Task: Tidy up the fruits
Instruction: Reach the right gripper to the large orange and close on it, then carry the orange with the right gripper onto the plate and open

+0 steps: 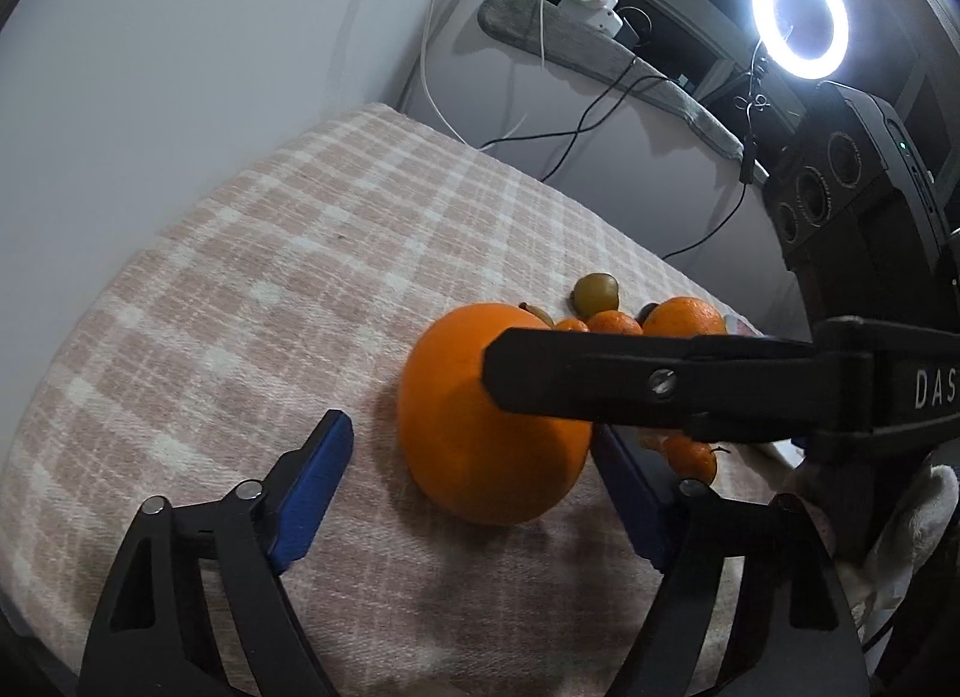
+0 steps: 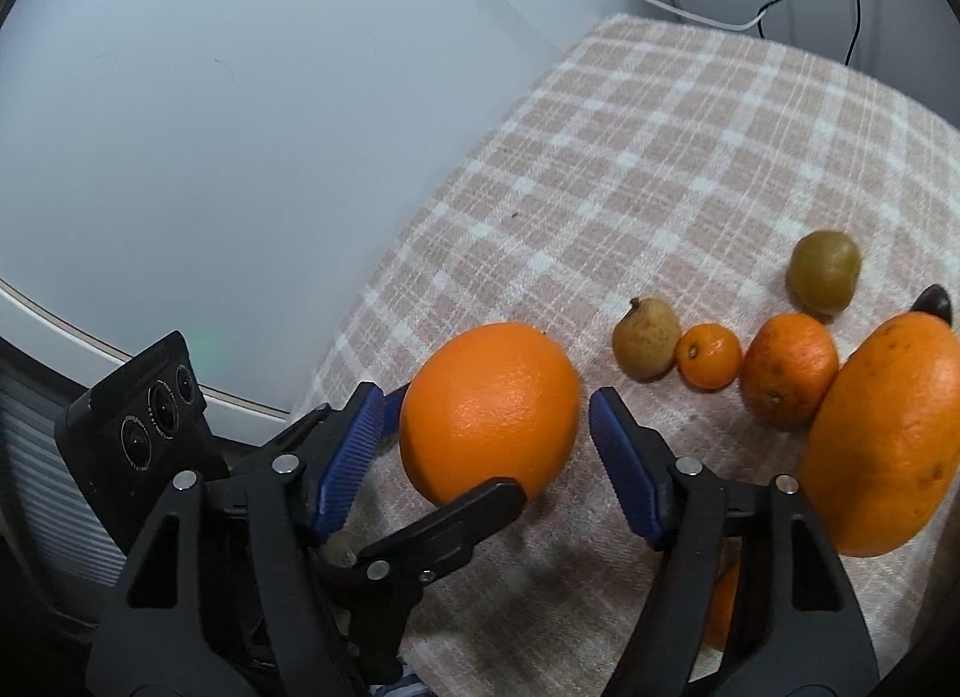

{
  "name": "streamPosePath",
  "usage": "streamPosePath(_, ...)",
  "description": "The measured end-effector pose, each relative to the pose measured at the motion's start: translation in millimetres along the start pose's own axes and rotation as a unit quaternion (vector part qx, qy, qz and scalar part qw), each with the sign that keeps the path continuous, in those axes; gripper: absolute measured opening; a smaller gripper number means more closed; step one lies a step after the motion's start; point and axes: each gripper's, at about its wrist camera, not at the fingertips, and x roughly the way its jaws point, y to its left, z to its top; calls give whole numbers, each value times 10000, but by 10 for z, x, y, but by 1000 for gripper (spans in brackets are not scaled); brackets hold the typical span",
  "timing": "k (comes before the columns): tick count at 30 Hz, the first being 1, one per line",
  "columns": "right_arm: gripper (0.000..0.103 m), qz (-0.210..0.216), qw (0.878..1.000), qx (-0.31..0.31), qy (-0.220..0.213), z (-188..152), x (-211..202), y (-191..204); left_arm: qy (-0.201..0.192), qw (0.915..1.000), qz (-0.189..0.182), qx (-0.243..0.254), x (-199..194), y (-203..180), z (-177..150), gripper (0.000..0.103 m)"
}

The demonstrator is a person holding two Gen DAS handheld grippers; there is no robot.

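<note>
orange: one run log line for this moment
target: orange | left hand-held gripper: open around it | right hand-held gripper: open around it | surface: checked cloth

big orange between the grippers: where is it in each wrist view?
Left wrist: big orange sits centre, low, its top right hidden by the other gripper's finger.
Right wrist: big orange sits centre, between the blue pads.
Shared landmark: green-brown round fruit, farthest back on the checked cloth.
</note>
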Motion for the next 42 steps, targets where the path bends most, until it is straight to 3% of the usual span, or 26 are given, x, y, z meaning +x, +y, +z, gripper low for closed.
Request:
streamPosePath(4, 71, 27, 9999, 52, 115, -17, 80, -18, 53, 9999, 30, 99, 43, -26, -8, 76)
streamPosePath(7, 71, 101, 9998, 131, 137, -31, 123, -50, 97, 9998, -35, 144, 64, -46, -22, 64)
streamPosePath(19, 70, 123, 9998, 124, 31, -76, 65, -19, 17, 9996, 115, 274, 13, -152, -30, 65)
streamPosePath(28, 69, 247, 9994, 137, -191, -154, -260, -16, -130, 9987, 148, 462, -111, -369, -8, 65)
streamPosePath(42, 69, 280, 9961, 319, -773, -371, -886, -214, -277, 9940, 19, 1058, -106, -1004, 46, 65)
